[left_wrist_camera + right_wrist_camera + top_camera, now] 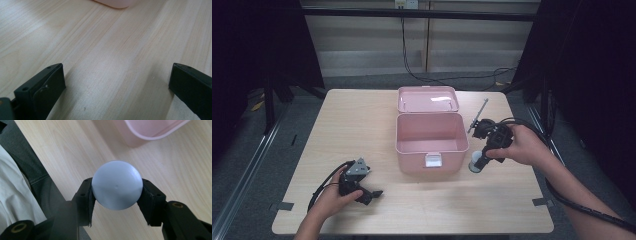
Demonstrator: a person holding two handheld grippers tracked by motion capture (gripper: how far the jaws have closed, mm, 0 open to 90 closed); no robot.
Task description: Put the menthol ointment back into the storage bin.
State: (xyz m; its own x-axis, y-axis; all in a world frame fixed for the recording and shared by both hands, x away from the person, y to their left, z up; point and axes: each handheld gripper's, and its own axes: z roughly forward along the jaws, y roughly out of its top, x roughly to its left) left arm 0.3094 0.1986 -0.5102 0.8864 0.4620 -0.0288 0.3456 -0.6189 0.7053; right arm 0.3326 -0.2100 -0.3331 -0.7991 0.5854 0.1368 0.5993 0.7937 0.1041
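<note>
Right gripper (117, 195) clamped on a pale ball (117, 185) beside the pink box (430, 145).
Left gripper (116, 87) — jaws spread, empty — low over the table (105, 50); ball possibly off the surface.

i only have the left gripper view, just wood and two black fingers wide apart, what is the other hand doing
Observer: The right gripper is shut on a pale blue-white round ball, one finger pressed on each side of it.
Operator: where is that relative to the pink thing at the top of my picture
Observer: That is an open pink plastic box with its lid folded back; the ball is just off the box's front right corner, as the high view shows it.
Operator: anything in the box
Observer: From the high view its inside looks bare.
Operator: anything else on the table
Observer: A thin grey rod-like tool lies to the right of the box.
</note>
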